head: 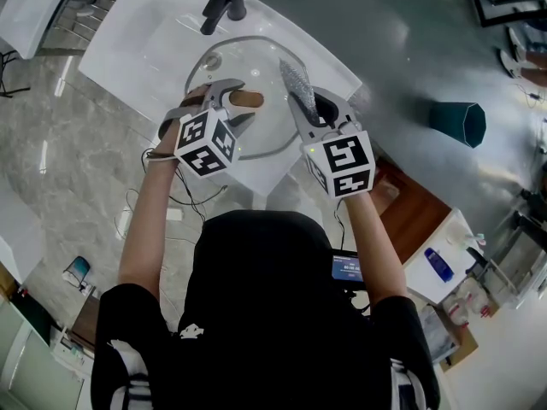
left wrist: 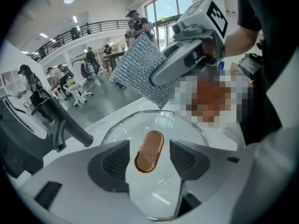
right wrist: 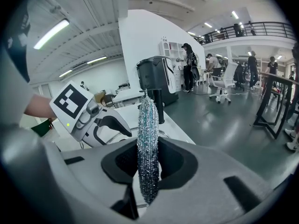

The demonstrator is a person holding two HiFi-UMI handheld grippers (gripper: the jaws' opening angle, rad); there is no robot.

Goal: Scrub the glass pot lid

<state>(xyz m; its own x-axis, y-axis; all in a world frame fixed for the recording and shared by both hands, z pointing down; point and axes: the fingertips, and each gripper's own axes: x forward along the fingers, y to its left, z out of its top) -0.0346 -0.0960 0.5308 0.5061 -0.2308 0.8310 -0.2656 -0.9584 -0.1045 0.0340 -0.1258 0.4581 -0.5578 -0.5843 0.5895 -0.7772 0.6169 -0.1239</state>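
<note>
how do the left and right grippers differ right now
The left gripper is open, jaws apart either side of the brown knob on the glass lid, not pressing it; the right gripper is shut on a silver scrub pad. The left sits over the lid's middle; the right is near its rim. Both carry marker cubes.

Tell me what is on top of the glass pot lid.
A brown oval handle sits at the middle of the lid, between the jaws of the open left claw, untouched. The claw covers the lid's near edge; what lies there cannot be seen.
</note>
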